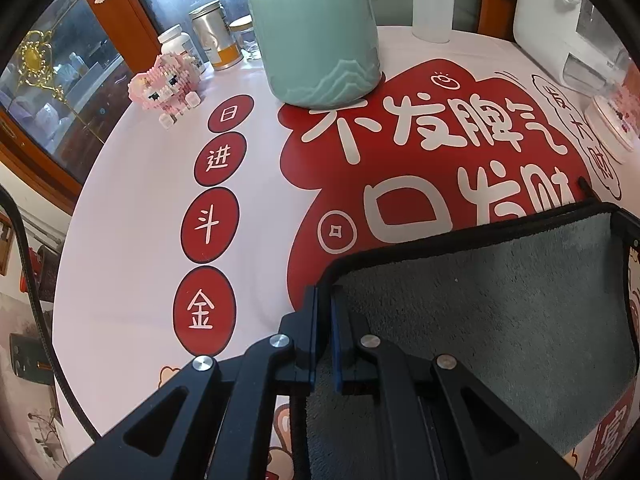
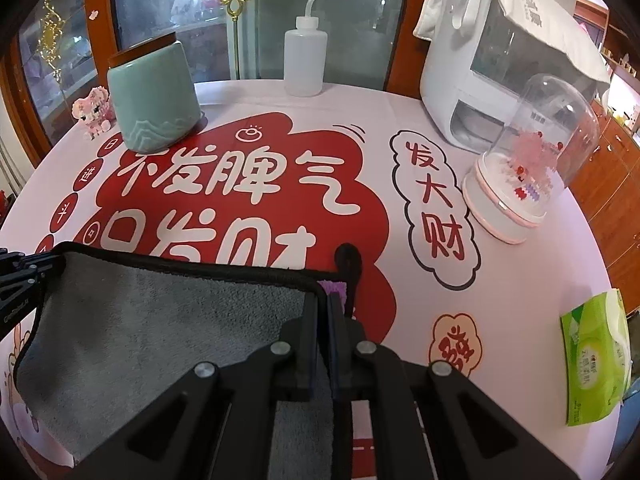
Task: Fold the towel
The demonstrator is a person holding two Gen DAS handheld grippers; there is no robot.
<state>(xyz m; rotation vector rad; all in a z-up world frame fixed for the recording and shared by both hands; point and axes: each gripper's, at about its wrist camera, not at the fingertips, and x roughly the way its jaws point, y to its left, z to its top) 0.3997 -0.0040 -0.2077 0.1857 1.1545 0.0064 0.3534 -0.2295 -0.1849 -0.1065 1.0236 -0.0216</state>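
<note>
A grey towel [image 1: 488, 304] with black edging is held up above the round table, stretched between my two grippers. My left gripper [image 1: 324, 292] is shut on the towel's left top corner. My right gripper [image 2: 324, 300] is shut on the towel's [image 2: 160, 320] right top corner, next to a black hanging loop [image 2: 350, 264] and a purple tag [image 2: 334, 290]. The right gripper shows at the far edge of the left wrist view [image 1: 628, 228]. The left gripper shows at the left edge of the right wrist view [image 2: 24, 272]. The towel's lower part hangs out of sight.
The table [image 2: 520, 272] has a white and red printed cloth. On it stand a teal jar [image 2: 154, 96], a squeeze bottle [image 2: 306, 60], a white appliance [image 2: 480, 60], a glass dome ornament [image 2: 528, 160], a pink block figure [image 1: 166, 84], tins [image 1: 216, 36] and a green wipes pack [image 2: 596, 360].
</note>
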